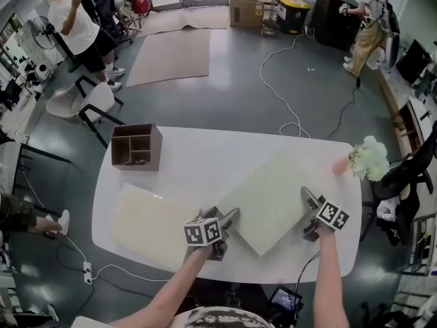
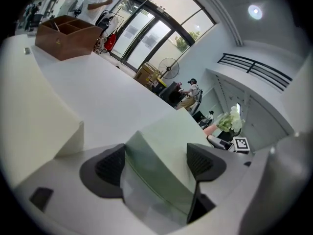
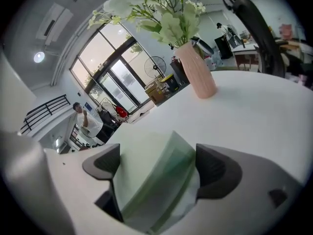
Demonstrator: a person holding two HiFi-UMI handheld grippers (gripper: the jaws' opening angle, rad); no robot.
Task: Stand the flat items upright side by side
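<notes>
A pale green flat board (image 1: 273, 197) lies flat in the middle of the white table (image 1: 205, 149), turned like a diamond. A cream flat board (image 1: 147, 224) lies flat to its left. My left gripper (image 1: 229, 232) sits at the green board's near-left edge and my right gripper (image 1: 308, 215) at its right corner. In the left gripper view the green board (image 2: 166, 151) reaches in between the wide-apart jaws of the left gripper (image 2: 156, 163), with a gap at the right pad. In the right gripper view the board's corner (image 3: 151, 175) lies between the spread jaws of the right gripper (image 3: 156, 163).
A brown wooden box with compartments (image 1: 136, 147) stands at the table's far left. A pink vase with white flowers (image 1: 341, 166) stands at the far right edge. Chairs and cables surround the table, and people stand in the room beyond.
</notes>
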